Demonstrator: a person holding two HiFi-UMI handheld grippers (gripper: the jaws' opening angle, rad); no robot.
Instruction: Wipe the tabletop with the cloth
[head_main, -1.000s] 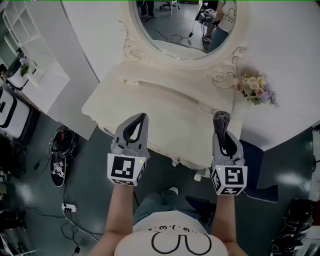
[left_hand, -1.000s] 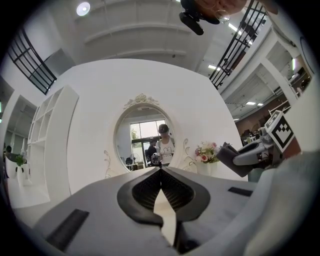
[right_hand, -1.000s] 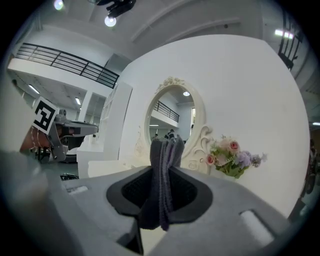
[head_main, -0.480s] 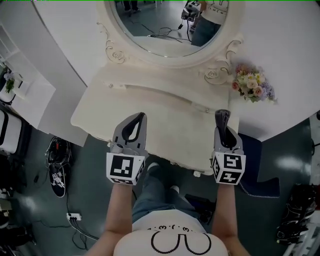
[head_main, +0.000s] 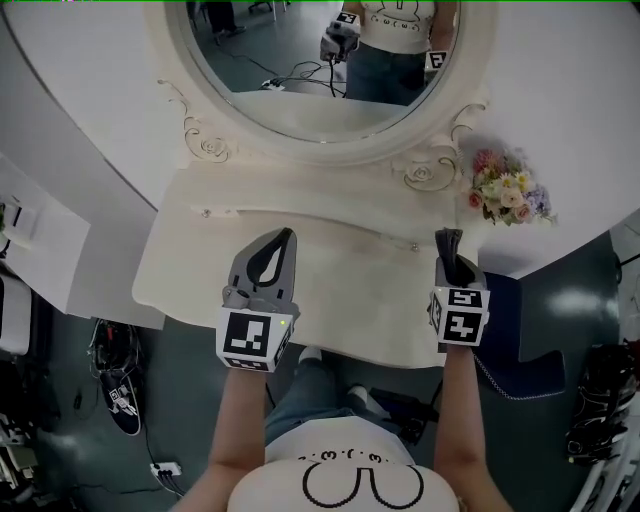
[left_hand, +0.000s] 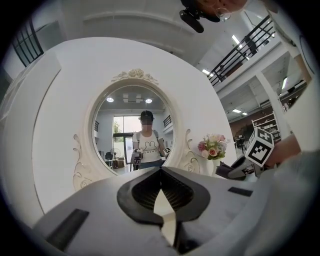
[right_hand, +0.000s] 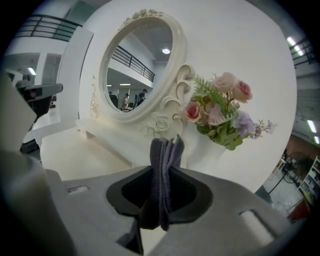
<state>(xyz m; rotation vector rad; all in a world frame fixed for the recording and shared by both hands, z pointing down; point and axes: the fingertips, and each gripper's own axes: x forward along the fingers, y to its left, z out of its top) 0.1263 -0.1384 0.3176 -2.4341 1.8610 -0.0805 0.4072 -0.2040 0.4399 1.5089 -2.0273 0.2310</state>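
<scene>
The cloth is in my right claw, which is pressed together on it: a dark grey-purple bundle, folded several times, standing up between the pads with its top edge poking past the tips and a tail hanging down behind them. It looks soft, light and limp, with no stiffness of its own, so I judge it will flop and drag rather than push. It has a nap that should grip the pads well enough, and nothing about it is fragile. I'd keep my hold across the thick middle of the folds, leaving a free pad of fabric beyond the tips to lay flat. Pinched too near an edge, I think the layers would fan out and slip loose under a stroke. From above, the cloth sits over the tabletop at its 4 o'clock corner, near the front edge; I cannot tell whether it touches the surface yet. The flowers stand at 1 o'clock from it, close enough to mind on a wide sweep. The oval mirror rises at the table's 12 o'clock. My left claw is at 9 o'clock from the cloth, tips closed on nothing, pointing over the front edge.
</scene>
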